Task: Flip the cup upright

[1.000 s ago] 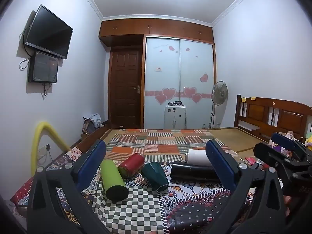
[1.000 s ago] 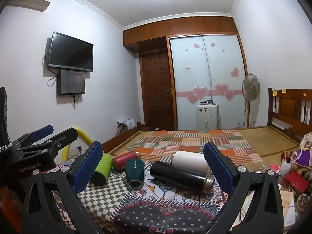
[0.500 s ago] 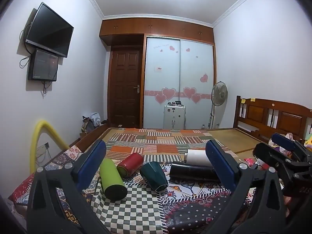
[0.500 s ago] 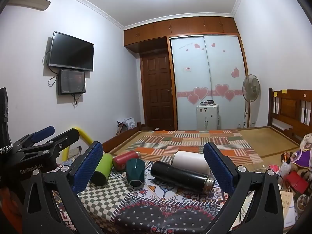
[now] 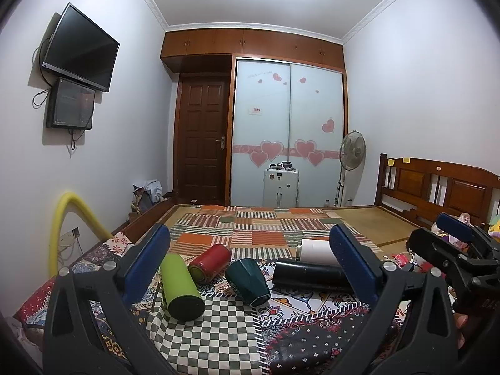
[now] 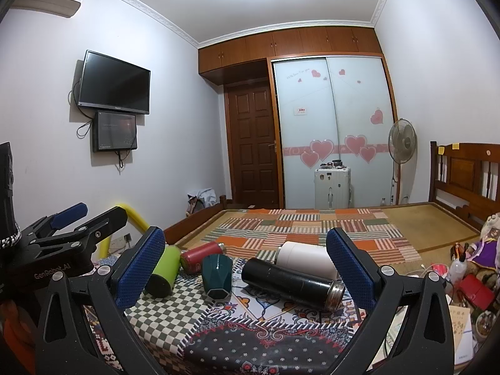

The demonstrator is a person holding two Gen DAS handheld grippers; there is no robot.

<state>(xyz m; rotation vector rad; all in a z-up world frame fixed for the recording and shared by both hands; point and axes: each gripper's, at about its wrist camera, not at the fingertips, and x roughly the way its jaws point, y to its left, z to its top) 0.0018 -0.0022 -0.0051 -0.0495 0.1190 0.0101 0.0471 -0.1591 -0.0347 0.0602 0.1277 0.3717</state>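
Patterned bedcover [image 5: 218, 337] holds toppled green cup [image 5: 248, 282]; both claws gape empty.

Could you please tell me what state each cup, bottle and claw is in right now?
Green bottle: lying on its side.
Red bottle: lying on its side.
Dark green cup: tipped over.
Black flask: lying down, mouth uncapped.
White bottle: lying on its side.
Left claw: open, empty.
Right claw: open, empty.
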